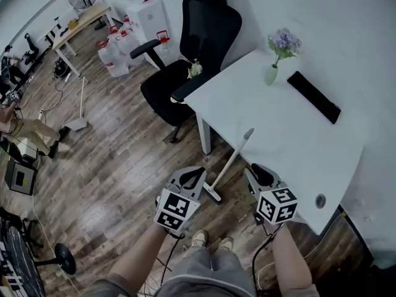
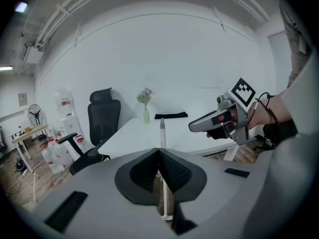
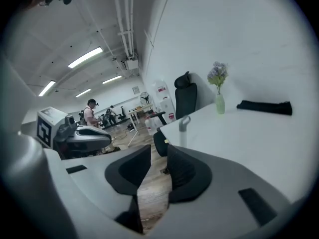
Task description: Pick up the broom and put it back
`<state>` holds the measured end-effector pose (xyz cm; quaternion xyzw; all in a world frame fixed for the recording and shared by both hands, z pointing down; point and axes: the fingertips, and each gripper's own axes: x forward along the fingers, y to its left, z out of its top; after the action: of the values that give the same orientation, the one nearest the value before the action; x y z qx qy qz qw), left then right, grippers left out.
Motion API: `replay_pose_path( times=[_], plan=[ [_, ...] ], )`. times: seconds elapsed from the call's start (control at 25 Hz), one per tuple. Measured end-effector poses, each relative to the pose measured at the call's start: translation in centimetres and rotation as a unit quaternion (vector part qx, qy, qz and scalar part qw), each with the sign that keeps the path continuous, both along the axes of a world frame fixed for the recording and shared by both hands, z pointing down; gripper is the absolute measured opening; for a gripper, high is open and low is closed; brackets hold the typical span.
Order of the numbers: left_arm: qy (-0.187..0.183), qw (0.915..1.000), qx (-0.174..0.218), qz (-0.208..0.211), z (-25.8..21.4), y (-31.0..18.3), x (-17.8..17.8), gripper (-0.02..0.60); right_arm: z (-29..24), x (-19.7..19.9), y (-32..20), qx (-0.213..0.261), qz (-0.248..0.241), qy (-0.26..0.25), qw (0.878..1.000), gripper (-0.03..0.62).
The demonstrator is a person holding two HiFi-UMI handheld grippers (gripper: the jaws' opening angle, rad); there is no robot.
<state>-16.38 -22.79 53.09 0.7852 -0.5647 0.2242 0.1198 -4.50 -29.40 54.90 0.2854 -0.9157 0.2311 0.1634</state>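
Broom (image 1: pixel 230 163), one, between two: left gripper (image 1: pixel 195 172), right gripper (image 1: pixel 255 168)

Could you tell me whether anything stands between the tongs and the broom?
Nothing visible does. The broom leans on the white table edge, its head on the floor. Only open space separates it from the left tongs and the right tongs.

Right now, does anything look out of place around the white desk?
Yes: the broom leans tilted against the edge of the white desk, head on the wood floor, handle tip just above the tabletop. Nothing looks spilled or damaged.
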Motion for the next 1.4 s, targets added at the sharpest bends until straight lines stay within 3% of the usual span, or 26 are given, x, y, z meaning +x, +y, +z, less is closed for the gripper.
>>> replay_pose_path(
  times=[0.12,0.2,0.52,0.8,1.08,1.2,1.4],
  plan=[
    [0.062,0.998,0.009,-0.006,-3.7,-0.7,0.6,0.015,-5.4,0.4,0.4,0.036,-0.009,-0.015,0.999,0.107],
    [0.082,0.9964,0.018,-0.007,-6.3,-0.9,0.8,0.015,-8.7,0.7,0.9,0.054,-0.013,-0.027,0.998,0.095],
    [0.049,0.9959,0.075,0.014,-14.8,1.0,2.8,0.015,-19.8,4.1,5.2,0.126,-0.018,-0.072,0.989,0.072],
    [0.053,0.9916,0.115,0.028,-19.8,4.0,5.1,0.015,-24.8,7.7,9.2,0.157,-0.01,-0.098,0.983,0.06],
    [0.016,0.9879,0.148,0.043,-22.4,6.9,6.5,0.015,-27.2,10.9,12.7,0.18,0.003,-0.11,0.978,0.051],
    [0.022,0.9858,0.161,0.041,-22.8,7.9,6.9,0.015,-27.1,12.0,14.1,0.17,0.007,-0.121,0.978,0.037],
    [0.03,0.9863,0.156,0.042,-22.6,9.1,7.7,0.015,-25.5,12.3,16.1,0.167,-0.009,-0.088,0.982,0.032]
  ],
)
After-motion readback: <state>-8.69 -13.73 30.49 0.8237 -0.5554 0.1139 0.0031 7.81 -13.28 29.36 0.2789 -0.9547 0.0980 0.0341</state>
